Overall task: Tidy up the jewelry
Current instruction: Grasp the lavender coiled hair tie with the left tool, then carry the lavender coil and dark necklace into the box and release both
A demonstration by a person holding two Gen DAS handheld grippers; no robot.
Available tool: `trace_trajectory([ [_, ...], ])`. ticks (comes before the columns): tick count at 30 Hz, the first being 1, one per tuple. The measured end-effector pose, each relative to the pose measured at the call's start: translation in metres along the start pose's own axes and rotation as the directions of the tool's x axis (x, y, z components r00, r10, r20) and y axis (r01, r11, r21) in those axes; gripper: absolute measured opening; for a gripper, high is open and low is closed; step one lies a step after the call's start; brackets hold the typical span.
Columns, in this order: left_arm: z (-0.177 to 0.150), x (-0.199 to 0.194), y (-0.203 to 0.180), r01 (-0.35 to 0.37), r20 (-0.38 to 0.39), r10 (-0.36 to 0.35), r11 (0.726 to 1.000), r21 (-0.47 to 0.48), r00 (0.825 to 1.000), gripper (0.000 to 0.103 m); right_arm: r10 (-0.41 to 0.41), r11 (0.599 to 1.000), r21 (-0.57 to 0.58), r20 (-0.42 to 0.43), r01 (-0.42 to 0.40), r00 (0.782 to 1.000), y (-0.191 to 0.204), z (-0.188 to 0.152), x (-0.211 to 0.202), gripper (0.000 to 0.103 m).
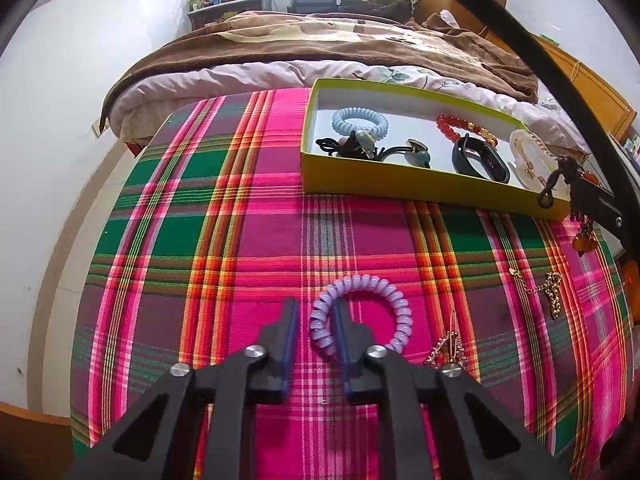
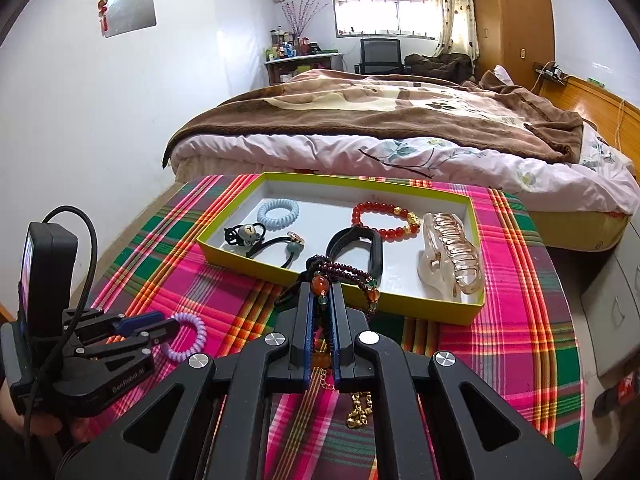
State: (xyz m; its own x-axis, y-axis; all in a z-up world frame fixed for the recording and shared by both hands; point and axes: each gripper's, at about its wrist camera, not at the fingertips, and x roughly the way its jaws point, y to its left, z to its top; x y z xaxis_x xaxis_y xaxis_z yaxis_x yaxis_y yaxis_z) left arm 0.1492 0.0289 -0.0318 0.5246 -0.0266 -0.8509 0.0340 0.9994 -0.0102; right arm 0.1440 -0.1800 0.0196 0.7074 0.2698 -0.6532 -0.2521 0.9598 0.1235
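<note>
A yellow-green box (image 1: 420, 188) (image 2: 360, 302) with a white floor stands on the plaid cloth and holds a blue coil hair tie (image 1: 360, 121), black hair ties, a red bead bracelet (image 2: 386, 218), a black wristband (image 2: 358, 250) and a clear hair claw (image 2: 450, 258). My left gripper (image 1: 315, 312) is open, its fingers straddling the left side of a purple coil hair tie (image 1: 362, 314) (image 2: 186, 336) on the cloth. My right gripper (image 2: 323, 292) is shut on a dark bead necklace with orange beads (image 2: 344, 274), held over the box's near wall; it also shows in the left wrist view (image 1: 568, 184).
A gold chain (image 1: 546, 288) (image 2: 360, 410) and a small rose-gold piece (image 1: 450, 344) lie on the cloth to the right of the purple tie. A bed with a brown blanket (image 2: 380, 112) stands right behind the table. Grey drawers (image 2: 612, 300) are at the right.
</note>
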Motion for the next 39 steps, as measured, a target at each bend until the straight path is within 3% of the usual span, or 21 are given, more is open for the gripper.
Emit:
trace_trajectory([
  [6,0.000,-0.003,0.007,0.028,0.003,-0.028,0.999,-0.034,1.000,0.011,0.000,1.000,0.002,0.000,0.000,1.000,0.000,0.000,-0.002,0.007],
  [18,0.013,-0.032,0.012,0.087,0.080,-0.083,0.995,-0.045,0.993,0.011,-0.001,1.000,0.019,0.018,0.000,1.000,-0.003,0.006,-0.007,0.007],
  [28,0.058,-0.044,0.010,0.130,0.143,-0.122,0.991,-0.043,0.982,0.010,0.006,0.999,0.045,0.031,-0.008,0.999,-0.011,0.029,-0.002,0.007],
  [39,0.107,-0.017,0.007,0.172,0.146,-0.163,0.984,-0.047,0.976,0.011,0.029,0.998,0.060,0.000,-0.029,1.000,-0.018,0.071,0.044,0.007],
])
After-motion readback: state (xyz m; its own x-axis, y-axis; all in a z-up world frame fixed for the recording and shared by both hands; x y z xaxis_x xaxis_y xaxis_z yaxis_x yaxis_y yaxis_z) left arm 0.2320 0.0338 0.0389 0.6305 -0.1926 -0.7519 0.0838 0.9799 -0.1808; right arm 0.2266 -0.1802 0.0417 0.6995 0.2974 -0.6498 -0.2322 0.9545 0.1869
